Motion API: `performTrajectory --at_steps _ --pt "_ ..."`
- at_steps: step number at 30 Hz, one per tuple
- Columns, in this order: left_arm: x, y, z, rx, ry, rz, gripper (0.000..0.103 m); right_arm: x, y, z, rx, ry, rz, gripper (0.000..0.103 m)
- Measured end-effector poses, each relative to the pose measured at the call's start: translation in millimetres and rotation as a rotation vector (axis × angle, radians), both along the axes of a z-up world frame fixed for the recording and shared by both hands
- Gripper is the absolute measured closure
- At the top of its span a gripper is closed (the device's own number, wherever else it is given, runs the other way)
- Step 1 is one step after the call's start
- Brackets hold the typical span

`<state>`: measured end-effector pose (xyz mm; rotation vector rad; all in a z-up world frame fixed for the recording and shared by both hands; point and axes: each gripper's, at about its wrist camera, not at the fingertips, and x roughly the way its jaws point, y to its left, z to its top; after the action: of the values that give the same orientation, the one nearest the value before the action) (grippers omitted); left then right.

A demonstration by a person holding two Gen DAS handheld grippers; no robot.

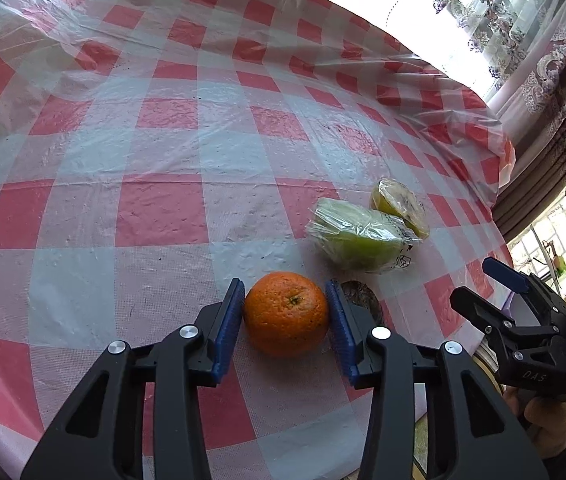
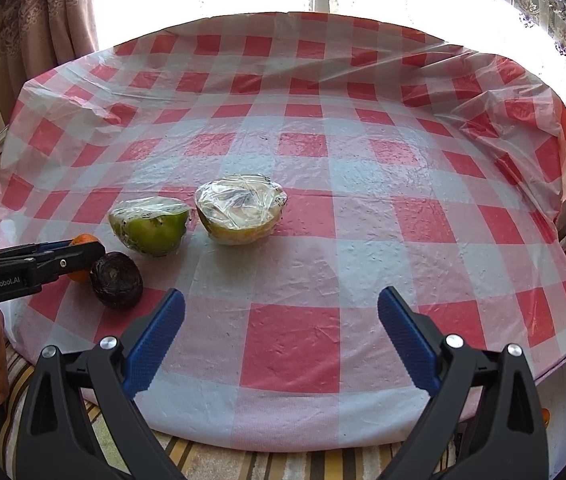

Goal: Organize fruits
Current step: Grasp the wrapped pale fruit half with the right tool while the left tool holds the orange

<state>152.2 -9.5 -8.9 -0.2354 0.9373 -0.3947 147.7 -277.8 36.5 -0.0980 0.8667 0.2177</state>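
Observation:
An orange (image 1: pixel 286 313) sits between the blue pads of my left gripper (image 1: pixel 286 306), which is shut on it just over the checked tablecloth (image 1: pixel 163 160). In the right wrist view the orange (image 2: pixel 81 241) is mostly hidden behind the left gripper. A dark round fruit (image 2: pixel 116 279) lies beside it, partly hidden in the left wrist view (image 1: pixel 359 294). A plastic-wrapped green fruit half (image 1: pixel 357 242) (image 2: pixel 150 225) and a wrapped yellow fruit half (image 1: pixel 399 207) (image 2: pixel 242 209) lie farther on. My right gripper (image 2: pixel 281 322) is open and empty near the table's front edge (image 1: pixel 483 288).
The red and white checked cloth (image 2: pixel 323 240) covers a round table and bunches up at the right rim (image 2: pixel 531 120). Curtains (image 2: pixel 43 20) and a bright window stand behind. A striped surface (image 2: pixel 243 464) lies below the front edge.

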Motion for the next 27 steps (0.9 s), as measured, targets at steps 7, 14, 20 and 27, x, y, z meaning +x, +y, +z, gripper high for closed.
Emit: performTrajectory --at_steps 7,14,20,27 --pt "-3.3 5.8 1.8 0.001 -0.014 0.034 0.065 7.1 8.6 0.2 -0.006 -0.005 0.013 0.005" --pt "-9.6 13.1 7.4 0.008 -0.045 0.073 0.065 18.1 18.7 -0.6 -0.02 -0.014 0.023 0.006" --pt "-14.1 15.1 10.4 0.017 -0.065 0.085 0.065 34.9 24.5 -1.6 -0.038 -0.027 0.016 0.006" --pt "-15.7 14.6 11.5 0.023 -0.075 0.09 0.065 61.1 37.8 -11.9 -0.089 -0.012 0.021 0.006"
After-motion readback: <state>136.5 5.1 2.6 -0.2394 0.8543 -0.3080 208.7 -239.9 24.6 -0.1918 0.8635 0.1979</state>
